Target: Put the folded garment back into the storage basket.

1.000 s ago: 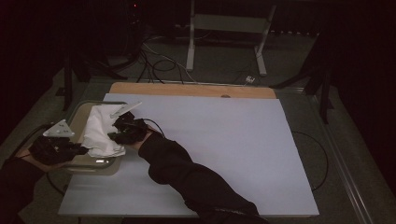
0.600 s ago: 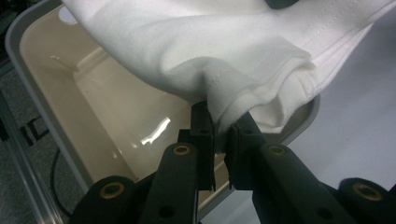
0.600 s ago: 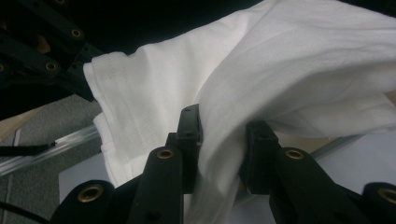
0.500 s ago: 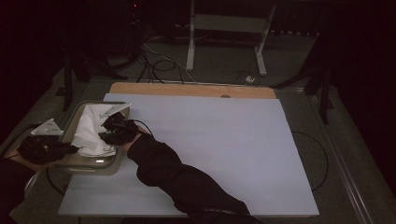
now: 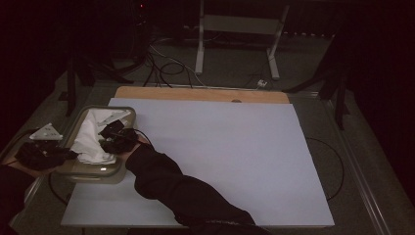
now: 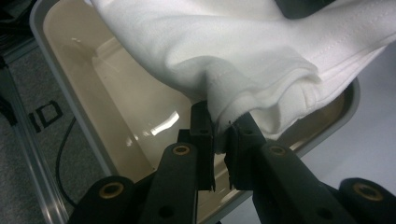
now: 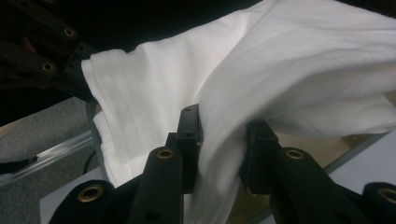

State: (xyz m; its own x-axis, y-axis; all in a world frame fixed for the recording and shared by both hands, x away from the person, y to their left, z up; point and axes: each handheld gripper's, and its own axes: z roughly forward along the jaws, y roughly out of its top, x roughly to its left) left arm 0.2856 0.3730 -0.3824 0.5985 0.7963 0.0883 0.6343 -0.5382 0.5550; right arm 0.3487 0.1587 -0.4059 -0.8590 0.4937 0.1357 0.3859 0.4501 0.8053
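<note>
Both grippers have slid down toward the tub (image 5: pixel 73 169) with the white cloth (image 5: pixel 90 142). The left gripper (image 6: pixel 220 140) pinches the cloth's hem, jaws closed on it. The right gripper (image 7: pixel 223 140) squeezes a fold just past it. The cloth hangs over the tub; a hard tug could pull it free.

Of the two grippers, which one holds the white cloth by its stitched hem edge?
The left gripper: its jaws pinch the folded, stitched hem of the white cloth over the beige tub. The right gripper clamps a thicker bunch of plain fabric.
</note>
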